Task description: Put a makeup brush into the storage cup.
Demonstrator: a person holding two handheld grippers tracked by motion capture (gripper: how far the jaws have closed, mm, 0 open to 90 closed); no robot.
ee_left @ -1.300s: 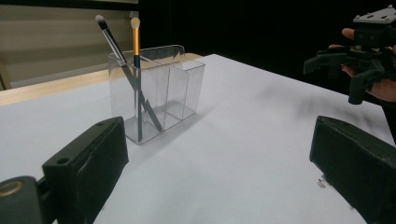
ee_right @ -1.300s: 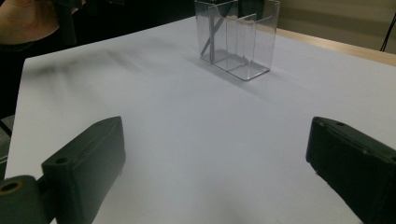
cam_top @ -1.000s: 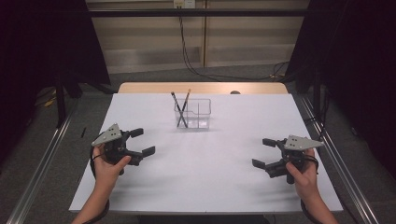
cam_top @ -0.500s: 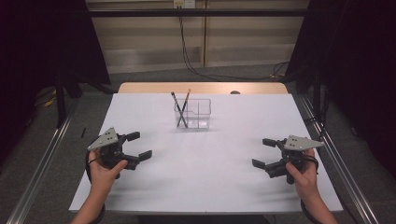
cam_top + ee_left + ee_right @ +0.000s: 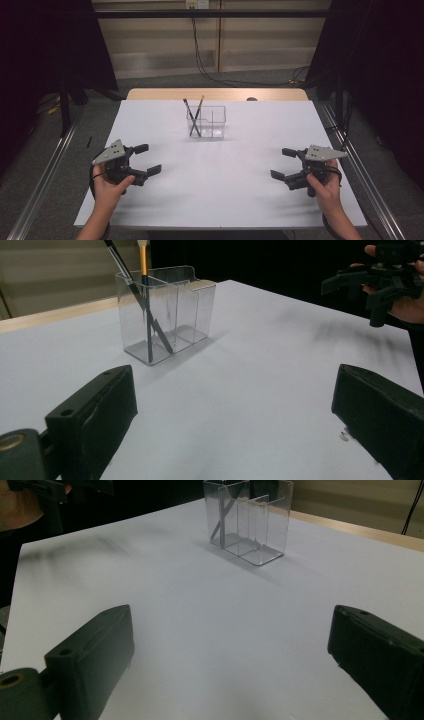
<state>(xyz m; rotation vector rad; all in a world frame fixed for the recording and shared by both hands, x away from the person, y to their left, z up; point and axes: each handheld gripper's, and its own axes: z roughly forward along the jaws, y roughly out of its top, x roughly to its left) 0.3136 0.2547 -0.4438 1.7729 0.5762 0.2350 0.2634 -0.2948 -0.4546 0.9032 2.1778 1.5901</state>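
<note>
High view: both grippers, left and right, gape empty, well short of the clear holder; seemingly poised to fetch its two pencils.

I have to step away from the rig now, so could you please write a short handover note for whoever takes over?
Left gripper: open, holding nothing, low over the near left of the white table.
Right gripper: open, holding nothing, low over the near right.
Things: a clear divided holder stands at the far middle of the table. Two pencils lean crossed in its left compartment; the other compartment looks bare.
Done: nothing is in hand.
Left: any grasp; both grippers are well short of the holder.
</note>
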